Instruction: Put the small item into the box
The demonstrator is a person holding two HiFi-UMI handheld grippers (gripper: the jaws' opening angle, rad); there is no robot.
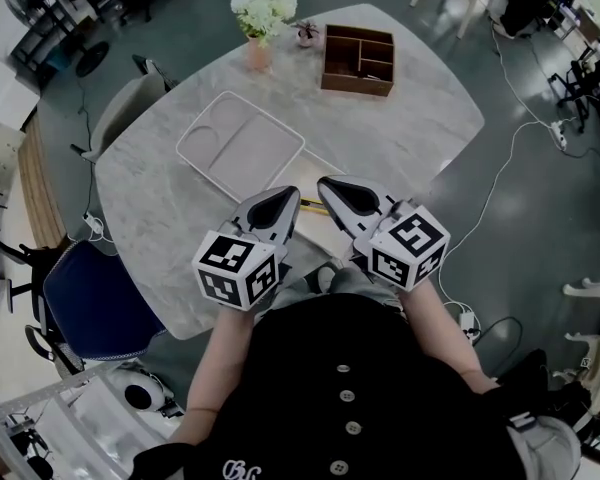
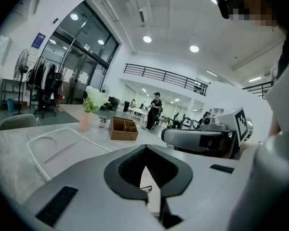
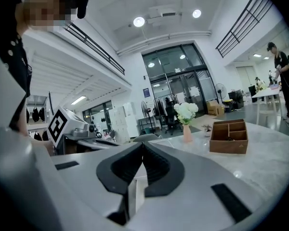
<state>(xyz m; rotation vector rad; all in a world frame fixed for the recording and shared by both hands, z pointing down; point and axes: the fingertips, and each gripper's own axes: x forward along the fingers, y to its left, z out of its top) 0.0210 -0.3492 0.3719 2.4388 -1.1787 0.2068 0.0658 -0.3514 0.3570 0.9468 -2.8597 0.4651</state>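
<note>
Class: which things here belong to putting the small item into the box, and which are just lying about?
Job: small item, wooden box, left gripper, right gripper.
Lying about: white tray, vase of flowers, small potted plant.

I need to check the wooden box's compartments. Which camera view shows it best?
The head view: it looks down into the wooden box, so its dividers and compartments show. The right gripper view gives the box from the side, mostly its front wall. The left gripper view gives the box small and far.
</note>
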